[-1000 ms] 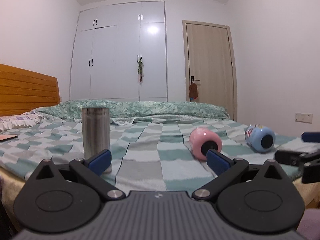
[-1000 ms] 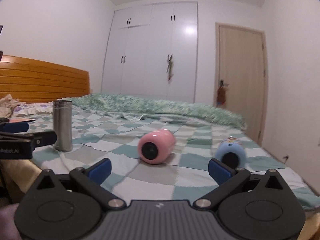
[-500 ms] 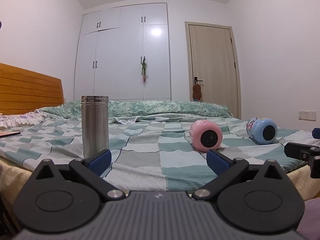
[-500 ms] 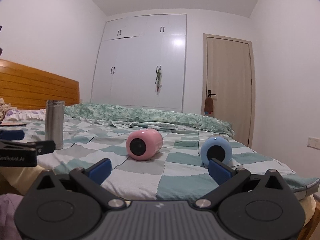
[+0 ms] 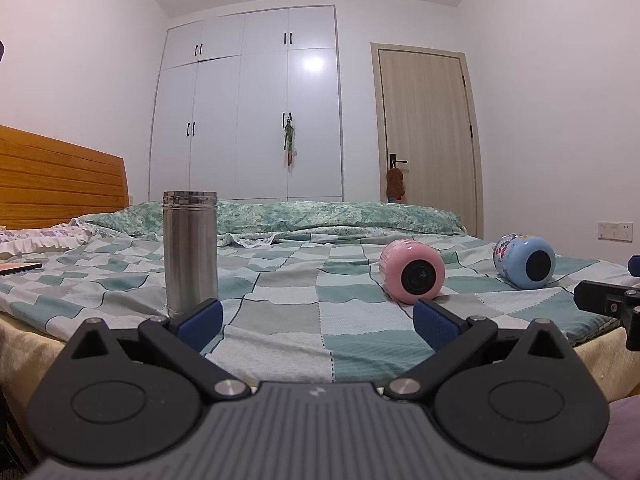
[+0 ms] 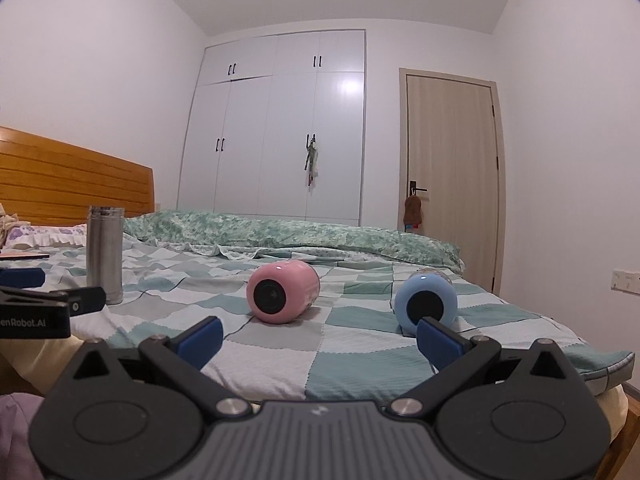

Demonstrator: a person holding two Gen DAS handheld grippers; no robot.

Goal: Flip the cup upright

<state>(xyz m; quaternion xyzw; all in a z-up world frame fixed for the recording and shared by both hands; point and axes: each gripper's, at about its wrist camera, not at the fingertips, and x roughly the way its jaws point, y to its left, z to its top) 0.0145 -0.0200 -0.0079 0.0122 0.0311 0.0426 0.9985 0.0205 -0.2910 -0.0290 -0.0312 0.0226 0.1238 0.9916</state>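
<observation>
A pink cup lies on its side on the checked bedspread, its base toward me; it also shows in the right wrist view. A blue cup lies on its side to the right of it, and shows in the right wrist view. A steel flask stands upright at the left, and shows in the right wrist view. My left gripper is open and empty near the bed's front edge. My right gripper is open and empty, its right finger just in front of the blue cup.
The bed fills the foreground, with a wooden headboard at the left and a rolled green quilt at the back. A white wardrobe and a door stand behind. The other gripper shows at the left edge.
Both grippers have dropped lower and pulled back toward the bed's front edge, so the cups now sit near eye level. The cups and flask have not moved.
</observation>
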